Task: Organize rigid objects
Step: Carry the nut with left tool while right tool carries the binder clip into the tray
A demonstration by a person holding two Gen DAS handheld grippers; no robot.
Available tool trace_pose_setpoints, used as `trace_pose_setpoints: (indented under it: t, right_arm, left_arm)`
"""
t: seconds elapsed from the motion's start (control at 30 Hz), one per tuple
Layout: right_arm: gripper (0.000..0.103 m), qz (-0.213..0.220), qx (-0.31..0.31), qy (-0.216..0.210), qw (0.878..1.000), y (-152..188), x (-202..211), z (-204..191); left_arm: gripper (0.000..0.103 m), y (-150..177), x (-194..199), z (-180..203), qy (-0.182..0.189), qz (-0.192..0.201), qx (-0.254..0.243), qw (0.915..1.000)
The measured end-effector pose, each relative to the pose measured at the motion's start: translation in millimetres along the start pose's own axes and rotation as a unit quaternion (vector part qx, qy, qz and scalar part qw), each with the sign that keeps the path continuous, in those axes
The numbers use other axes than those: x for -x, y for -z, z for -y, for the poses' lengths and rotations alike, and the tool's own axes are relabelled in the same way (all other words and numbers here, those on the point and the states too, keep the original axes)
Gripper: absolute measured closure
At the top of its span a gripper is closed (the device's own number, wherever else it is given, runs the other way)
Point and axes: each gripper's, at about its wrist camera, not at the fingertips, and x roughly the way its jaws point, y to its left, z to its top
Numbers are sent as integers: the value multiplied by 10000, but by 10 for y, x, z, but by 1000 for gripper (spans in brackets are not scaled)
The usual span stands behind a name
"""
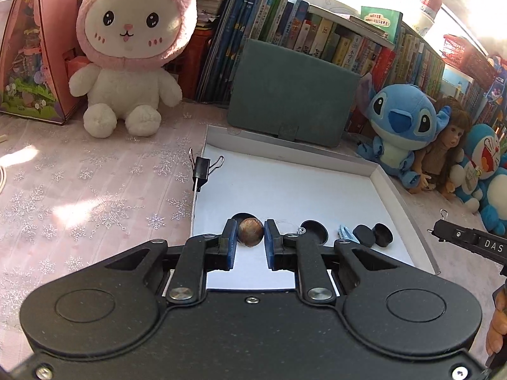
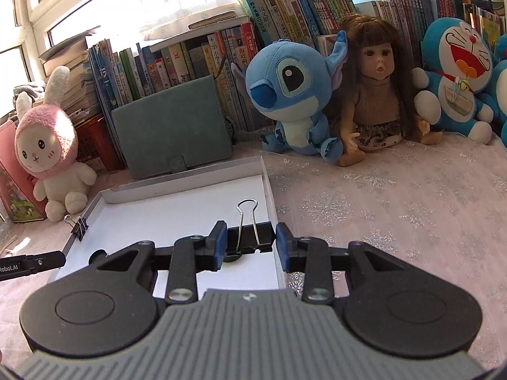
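Note:
A shallow white tray [image 1: 389, 183] lies on the pink cloth. My left gripper [image 1: 250, 237] is over its near part, shut on a brown shell [image 1: 251, 235], which sits between the blue pads. Beside it in the tray lie black round caps [image 1: 374, 236] and a pale blue hair clip [image 1: 345, 232]. A small black binder clip [image 1: 202, 171] is clamped on the tray's left wall. My right gripper [image 2: 250, 243] holds a large black binder clip [image 2: 248, 240] between its blue pads at the tray's right wall [image 2: 269, 190].
A green case [image 1: 291, 91] leans on rows of books behind the tray. A pink-hooded bunny plush [image 1: 126, 53] sits back left. A Stitch plush [image 2: 294, 95], a doll [image 2: 377, 88] and a Doraemon plush [image 2: 456, 79] sit back right.

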Motion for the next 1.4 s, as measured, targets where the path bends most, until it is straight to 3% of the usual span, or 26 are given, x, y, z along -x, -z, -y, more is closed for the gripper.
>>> trace_pose_setpoints:
  t: [0.17, 0.63, 1.23, 1.4]
  right_arm:
    - [65, -143, -3, 116, 9998, -57, -211, -27]
    - [65, -268, 316, 378, 9984, -70, -487, -162]
    - [64, -475, 300, 473, 9973, -10, -667, -176]
    - [59, -471, 357, 480, 9971, -13, -678, -187]
  left_arm:
    - [86, -54, -241, -28, -189, -228, 132, 9995]
    - [86, -35, -404, 108, -820, -161, -226, 9962]
    - [86, 1, -503, 81, -770, -311, -175, 9964]
    - [85, 6, -517, 85, -719, -319, -154, 9968]
